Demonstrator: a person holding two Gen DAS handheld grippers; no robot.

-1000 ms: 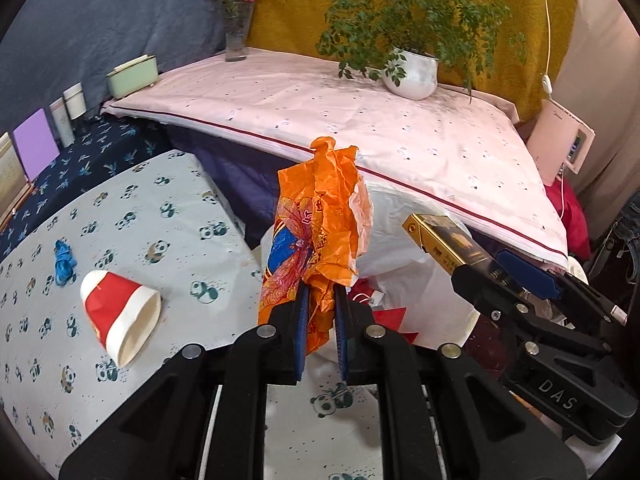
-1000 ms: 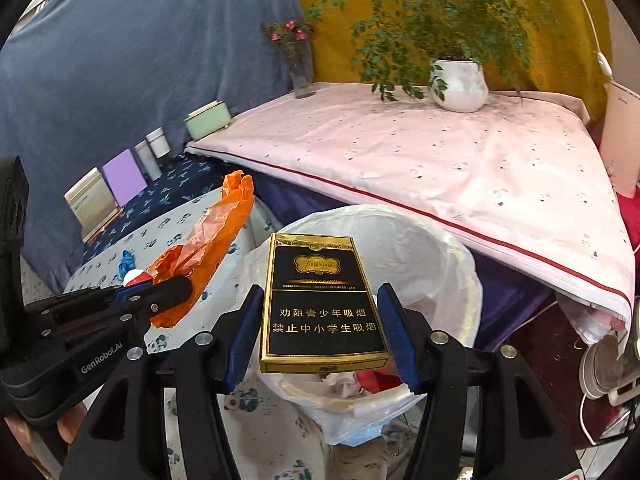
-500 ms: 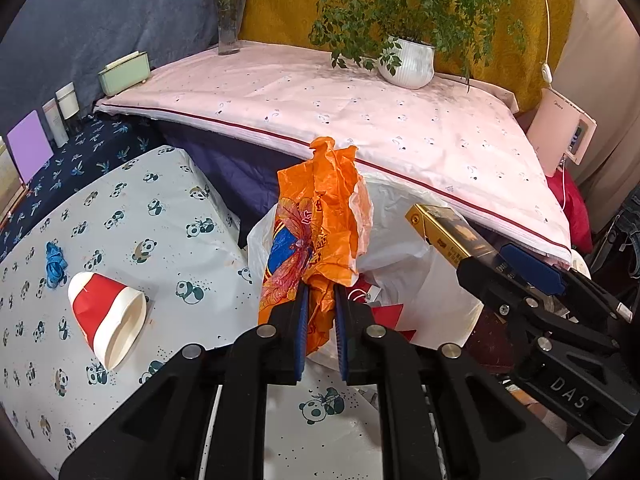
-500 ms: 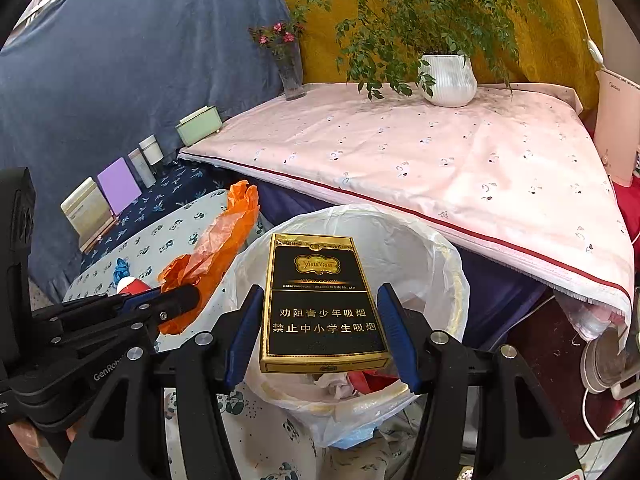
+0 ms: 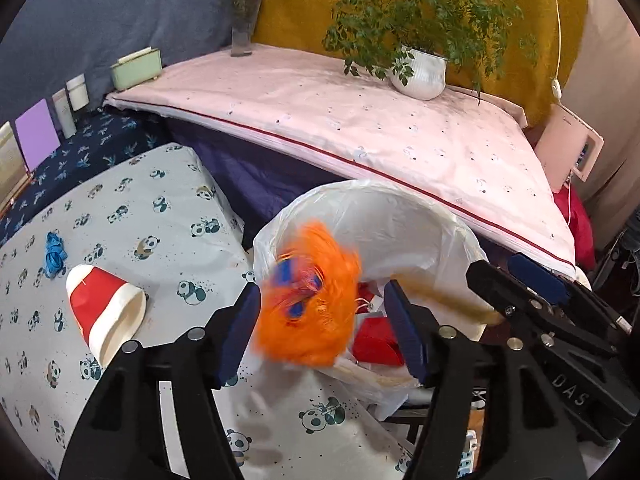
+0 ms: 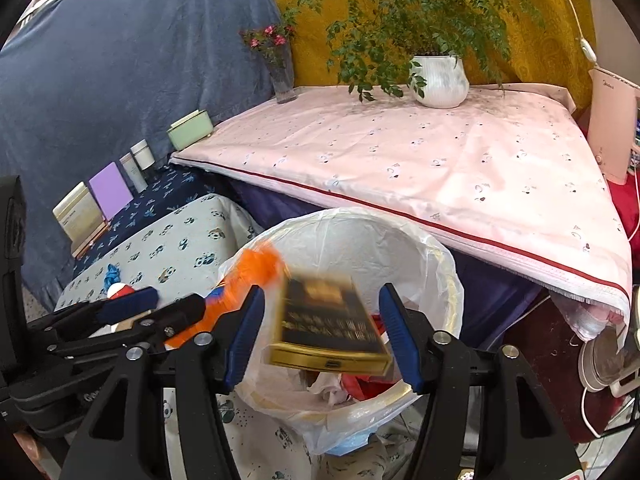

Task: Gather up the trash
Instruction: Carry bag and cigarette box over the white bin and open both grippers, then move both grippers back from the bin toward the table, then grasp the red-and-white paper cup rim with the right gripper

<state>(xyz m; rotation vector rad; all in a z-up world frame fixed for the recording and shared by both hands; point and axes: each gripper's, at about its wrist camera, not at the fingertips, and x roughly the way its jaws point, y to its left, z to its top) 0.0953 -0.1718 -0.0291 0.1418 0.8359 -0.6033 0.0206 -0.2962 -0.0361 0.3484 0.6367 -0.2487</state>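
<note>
Motion blur smears the orange wrapper (image 5: 308, 300) and black-gold box (image 6: 328, 326) (print unreadable). The wrapper sits loose between the left gripper (image 5: 324, 328), whose jaws have just opened; the box sits untouched inside the spread right gripper (image 6: 322, 340), both above the bin bag (image 6: 404, 248).

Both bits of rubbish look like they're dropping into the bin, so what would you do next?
Probably swing the left gripper, whose jaws have just opened off the blurred orange plastic wrapper, toward the red-and-white paper cup lying on the panda-print cloth.
</note>
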